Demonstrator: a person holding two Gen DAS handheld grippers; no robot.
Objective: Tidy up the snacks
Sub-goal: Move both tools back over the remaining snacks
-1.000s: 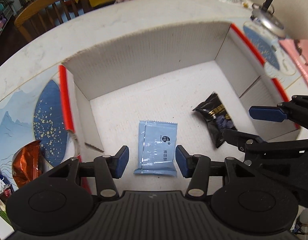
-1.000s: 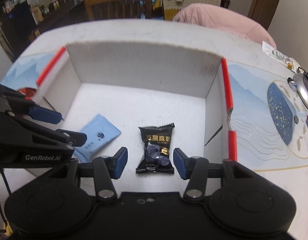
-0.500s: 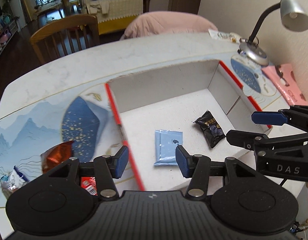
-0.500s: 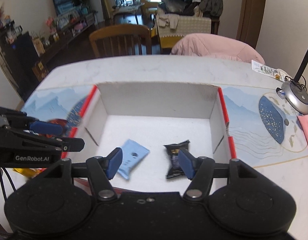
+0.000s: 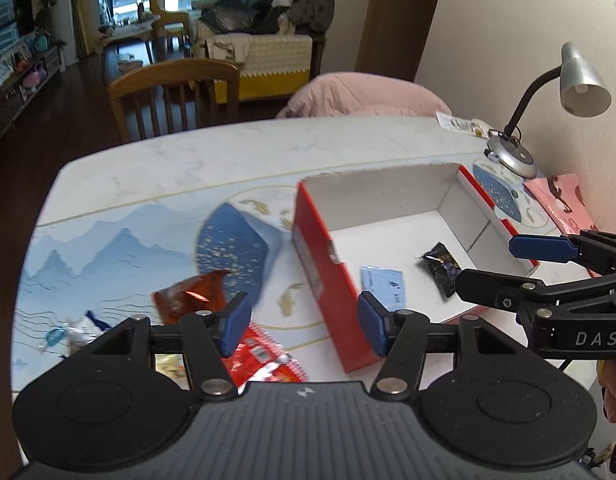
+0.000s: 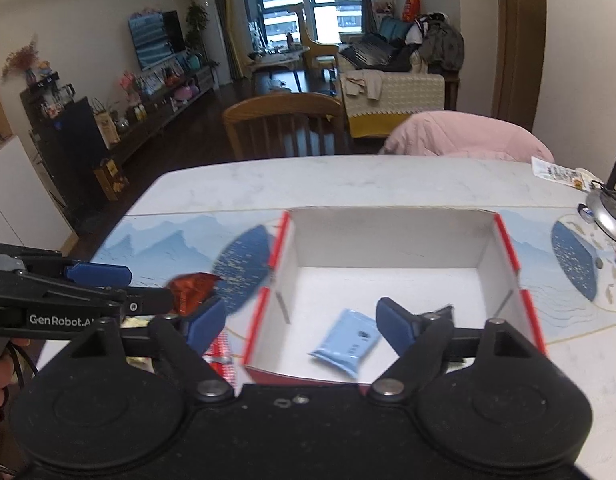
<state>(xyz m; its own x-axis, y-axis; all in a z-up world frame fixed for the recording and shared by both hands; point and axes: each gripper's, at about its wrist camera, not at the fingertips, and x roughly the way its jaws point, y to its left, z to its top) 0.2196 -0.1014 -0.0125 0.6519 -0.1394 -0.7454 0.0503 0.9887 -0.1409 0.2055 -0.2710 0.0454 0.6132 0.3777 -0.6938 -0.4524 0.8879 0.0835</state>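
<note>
So far a pale blue flat sachet [image 5: 382,285] and a black sweet wrapper [image 5: 442,267] are lying in the red-edged white cardboard box [image 6: 392,236], while both the left gripper [image 5: 304,326] and right gripper [image 6: 300,326], jaws just having been opening and empty, are facing the orange foil packet [image 5: 192,296] and other snacks waiting outside.

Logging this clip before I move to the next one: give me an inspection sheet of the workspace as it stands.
Surface: white table with a blue mountain-print mat.
Job's things: red-sided box holding a light blue packet and a black packet; orange-red packet, red packet and a small white-blue packet lie on the mat outside the box.
Clutter: desk lamp, pink item, packet at the far edge.
Grippers: left claw and right claw open, jaws just widened, nothing between them.
Cables: lamp cord.
Surroundings: wooden chair, pink cushion, living room behind.
</note>
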